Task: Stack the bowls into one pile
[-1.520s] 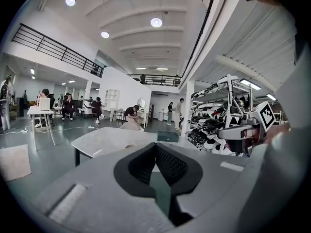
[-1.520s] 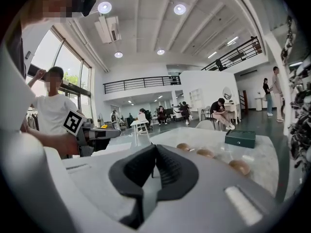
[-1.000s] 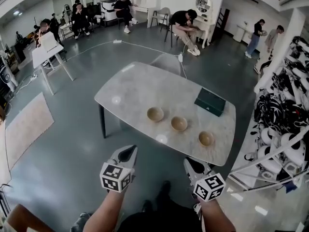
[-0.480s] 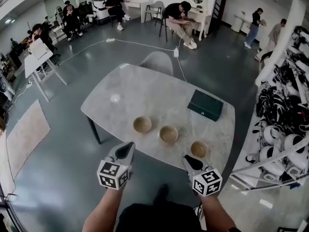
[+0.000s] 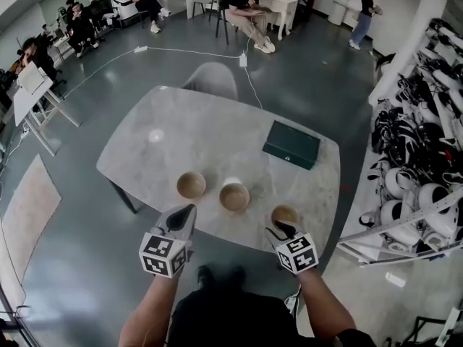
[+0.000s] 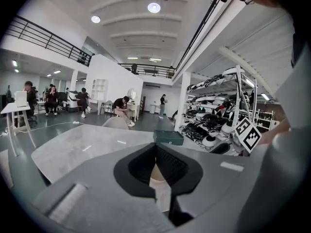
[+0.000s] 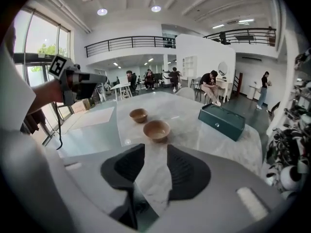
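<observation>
Three tan bowls stand apart in a row near the front edge of the marble table (image 5: 159,132): a left bowl (image 5: 191,185), a middle bowl (image 5: 234,196) and a right bowl (image 5: 286,214). My left gripper (image 5: 185,214) hovers at the table's edge just in front of the left bowl, jaws shut and empty. My right gripper (image 5: 278,230) is at the near rim of the right bowl; its jaws are opening with only table showing between them. The right gripper view shows the middle bowl (image 7: 157,129) and left bowl (image 7: 138,115) ahead; the right bowl is hidden there.
A dark green box (image 5: 291,144) lies on the table's far right part. A grey chair (image 5: 211,82) stands behind the table. Racks of white and black gear (image 5: 419,165) line the right side. Several people sit at desks across the room.
Both grippers have come forward to the table's front edge, the right one also dipping toward the right bowl. The right jaws have gone from shut to parted. The left stays shut.
</observation>
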A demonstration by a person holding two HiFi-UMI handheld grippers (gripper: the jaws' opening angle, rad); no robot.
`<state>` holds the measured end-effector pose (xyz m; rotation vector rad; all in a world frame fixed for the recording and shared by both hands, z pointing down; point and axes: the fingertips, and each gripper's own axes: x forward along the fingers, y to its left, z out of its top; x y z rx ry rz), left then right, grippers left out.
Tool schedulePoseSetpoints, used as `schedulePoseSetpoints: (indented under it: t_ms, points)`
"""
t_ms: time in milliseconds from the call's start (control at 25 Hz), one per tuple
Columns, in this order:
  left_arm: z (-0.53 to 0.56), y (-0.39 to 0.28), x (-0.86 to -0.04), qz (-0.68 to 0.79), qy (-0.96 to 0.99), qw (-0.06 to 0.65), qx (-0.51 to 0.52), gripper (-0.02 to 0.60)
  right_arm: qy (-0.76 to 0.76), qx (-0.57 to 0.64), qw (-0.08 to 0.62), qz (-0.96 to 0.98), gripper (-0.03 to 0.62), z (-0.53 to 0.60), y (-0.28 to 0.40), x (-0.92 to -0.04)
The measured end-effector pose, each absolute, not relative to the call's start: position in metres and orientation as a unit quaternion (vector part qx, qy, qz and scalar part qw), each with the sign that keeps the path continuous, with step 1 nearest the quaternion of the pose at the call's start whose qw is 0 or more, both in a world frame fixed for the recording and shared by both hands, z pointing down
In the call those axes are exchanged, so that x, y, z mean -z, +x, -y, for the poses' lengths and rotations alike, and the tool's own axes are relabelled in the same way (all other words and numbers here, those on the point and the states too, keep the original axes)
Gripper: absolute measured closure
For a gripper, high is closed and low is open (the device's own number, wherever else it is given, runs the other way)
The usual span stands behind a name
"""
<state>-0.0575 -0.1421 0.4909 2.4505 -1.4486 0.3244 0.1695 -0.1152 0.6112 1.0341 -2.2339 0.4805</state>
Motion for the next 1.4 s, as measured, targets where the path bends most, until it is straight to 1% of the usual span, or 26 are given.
schedulePoseSetpoints:
  t_ms: [320, 520, 840, 1000, 1120, 1240, 1400]
  points:
    - [0.171, -0.039, -0.519, 0.465, 0.863, 0.151, -0.127, 0.571, 0.389, -0.182, 0.412, 0.804, 0.43, 0.138, 0.19, -0.682]
    - [0.179, -0.021, -0.538, 0.449, 0.866, 0.166, -0.145, 0.571, 0.362, -0.171, 0.468, 0.788, 0.427, 0.142, 0.198, -0.712]
    - [0.188, 0.006, -0.546, 0.428, 0.874, 0.166, -0.162, 0.571, 0.345, -0.155, 0.518, 0.767, 0.43, 0.14, 0.213, -0.745]
    - [0.189, 0.023, -0.551, 0.424, 0.875, 0.164, -0.166, 0.571, 0.334, -0.134, 0.533, 0.766, 0.48, 0.139, 0.224, -0.757]
    - [0.188, 0.03, -0.548, 0.421, 0.876, 0.16, -0.17, 0.571, 0.326, -0.113, 0.544, 0.765, 0.54, 0.137, 0.226, -0.757]
    - [0.186, 0.036, -0.542, 0.419, 0.878, 0.158, -0.168, 0.571, 0.325, -0.092, 0.548, 0.765, 0.574, 0.136, 0.23, -0.749]
    - [0.187, 0.031, -0.533, 0.415, 0.882, 0.153, -0.165, 0.571, 0.333, -0.086, 0.547, 0.763, 0.577, 0.139, 0.231, -0.732]
